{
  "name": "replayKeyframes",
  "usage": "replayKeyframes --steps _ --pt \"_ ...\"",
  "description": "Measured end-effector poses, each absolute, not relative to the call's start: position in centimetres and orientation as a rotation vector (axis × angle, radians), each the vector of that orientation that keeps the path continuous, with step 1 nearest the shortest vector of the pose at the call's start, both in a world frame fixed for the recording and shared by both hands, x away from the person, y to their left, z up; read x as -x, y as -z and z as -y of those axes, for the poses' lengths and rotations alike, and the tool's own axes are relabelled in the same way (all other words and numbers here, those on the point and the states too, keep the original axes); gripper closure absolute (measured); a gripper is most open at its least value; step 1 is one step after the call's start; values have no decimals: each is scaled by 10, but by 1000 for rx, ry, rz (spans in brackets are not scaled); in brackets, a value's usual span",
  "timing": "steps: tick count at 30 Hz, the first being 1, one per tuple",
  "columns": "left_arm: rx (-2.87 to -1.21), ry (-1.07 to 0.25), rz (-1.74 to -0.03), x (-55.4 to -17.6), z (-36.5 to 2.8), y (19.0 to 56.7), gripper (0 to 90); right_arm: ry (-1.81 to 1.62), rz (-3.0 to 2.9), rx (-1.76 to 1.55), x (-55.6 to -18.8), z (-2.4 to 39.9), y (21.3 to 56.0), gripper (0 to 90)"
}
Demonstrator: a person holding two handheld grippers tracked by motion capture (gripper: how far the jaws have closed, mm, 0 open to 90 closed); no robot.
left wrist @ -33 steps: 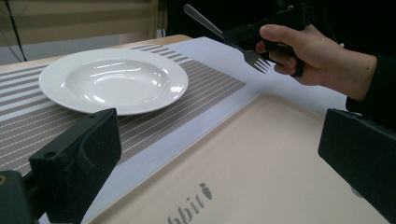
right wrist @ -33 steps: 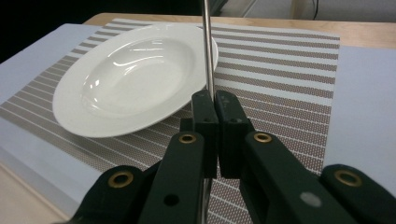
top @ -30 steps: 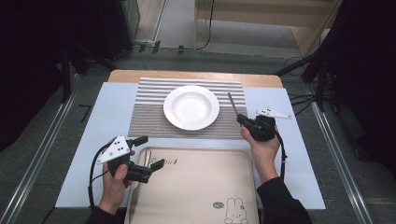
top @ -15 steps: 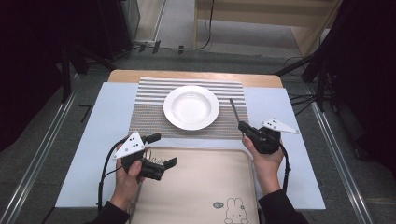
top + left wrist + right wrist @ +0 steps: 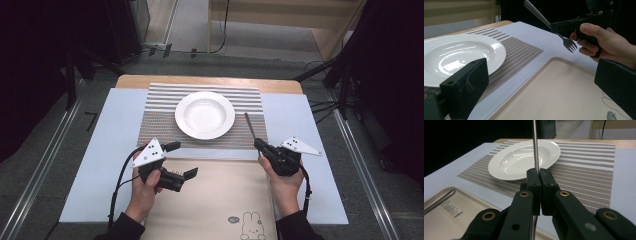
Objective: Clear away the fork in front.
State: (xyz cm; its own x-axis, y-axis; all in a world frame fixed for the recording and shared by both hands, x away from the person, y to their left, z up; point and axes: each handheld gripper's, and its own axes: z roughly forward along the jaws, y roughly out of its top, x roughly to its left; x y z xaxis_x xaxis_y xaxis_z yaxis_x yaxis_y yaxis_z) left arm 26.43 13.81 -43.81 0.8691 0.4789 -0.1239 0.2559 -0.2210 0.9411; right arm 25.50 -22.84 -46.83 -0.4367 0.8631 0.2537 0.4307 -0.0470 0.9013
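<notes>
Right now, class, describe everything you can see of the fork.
The fork looks like shiny silver metal, with a slim rounded handle and short tines. The right gripper is shut on its neck, just above the tines. It hangs clear of the table, handle slanting up and away toward the plate, tines pointing down near the beige tray.

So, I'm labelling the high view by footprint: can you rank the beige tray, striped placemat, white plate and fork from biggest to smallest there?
1. Beige tray, though the picture's bottom edge cuts it off and it lies nearest the camera.
2. Striped placemat, close to the tray.
3. White plate.
4. Fork, held in the right gripper.
</notes>
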Motion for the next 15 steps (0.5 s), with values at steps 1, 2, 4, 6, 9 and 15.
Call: replayKeyframes --steps 1,2,4,6,9,15 --pt "-1812 -223 -553 -265 -136 438 0 -1491 -1837 -1365 -253 228 468 869" --pt "-1813 -221 -551 -265 -134 438 0 -1496 -1840 -1353 -252 227 468 869" --pt "-1815 -219 -545 -266 -131 438 0 -1512 -1834 -1337 -248 226 467 868" --pt "-1820 -217 -537 -266 -127 438 0 -1528 -1830 -1326 -246 226 467 868" --pt "-1829 -204 -530 -267 -122 438 0 -1551 -1830 -1324 -242 224 469 868" --pt "-1832 -189 -520 -269 -114 437 0 -1571 -1858 -1299 -237 215 471 868"
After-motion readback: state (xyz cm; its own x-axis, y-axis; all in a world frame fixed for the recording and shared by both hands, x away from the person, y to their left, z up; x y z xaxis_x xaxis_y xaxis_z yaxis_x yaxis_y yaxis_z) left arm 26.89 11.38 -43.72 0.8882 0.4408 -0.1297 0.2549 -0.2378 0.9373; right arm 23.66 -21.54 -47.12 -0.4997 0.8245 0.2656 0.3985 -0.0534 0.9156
